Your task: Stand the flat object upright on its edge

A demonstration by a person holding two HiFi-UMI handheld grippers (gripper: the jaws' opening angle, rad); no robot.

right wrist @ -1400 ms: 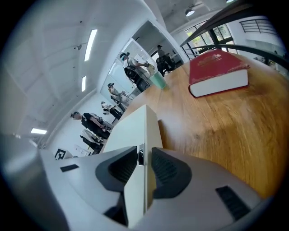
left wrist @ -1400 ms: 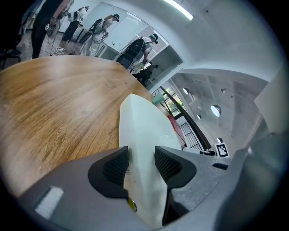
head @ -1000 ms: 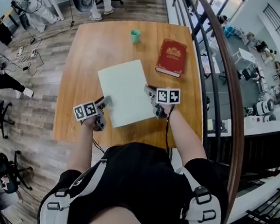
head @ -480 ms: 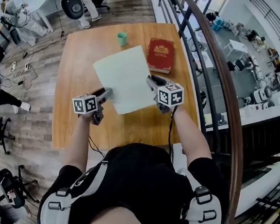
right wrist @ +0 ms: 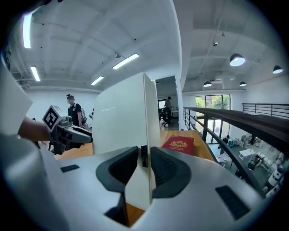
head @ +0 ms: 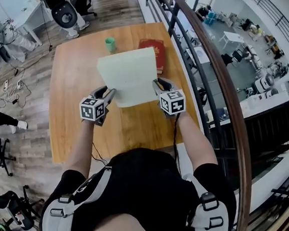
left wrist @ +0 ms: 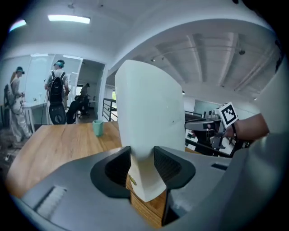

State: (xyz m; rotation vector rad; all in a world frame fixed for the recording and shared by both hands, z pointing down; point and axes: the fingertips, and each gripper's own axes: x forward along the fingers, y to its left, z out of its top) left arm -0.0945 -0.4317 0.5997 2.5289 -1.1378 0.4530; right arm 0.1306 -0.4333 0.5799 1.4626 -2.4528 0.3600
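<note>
Head view shows the pale board (head: 130, 74) held steeply over the desk's (head: 70, 73) middle, left claw (head: 108, 94) and right claw (head: 156, 85) closing on its lower side edges; it seems light, stiff, smooth, probably slippery

Both arms stretched forward at centre frame, left gripper (head: 108, 94) and right gripper (head: 157, 84) level with each other, each one's jaws closing on a side edge of the pale board (head: 130, 74) between them

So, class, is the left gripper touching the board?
Touching: the left gripper view shows the left gripper, jaws closing, pressing both faces of the board between them.
</note>
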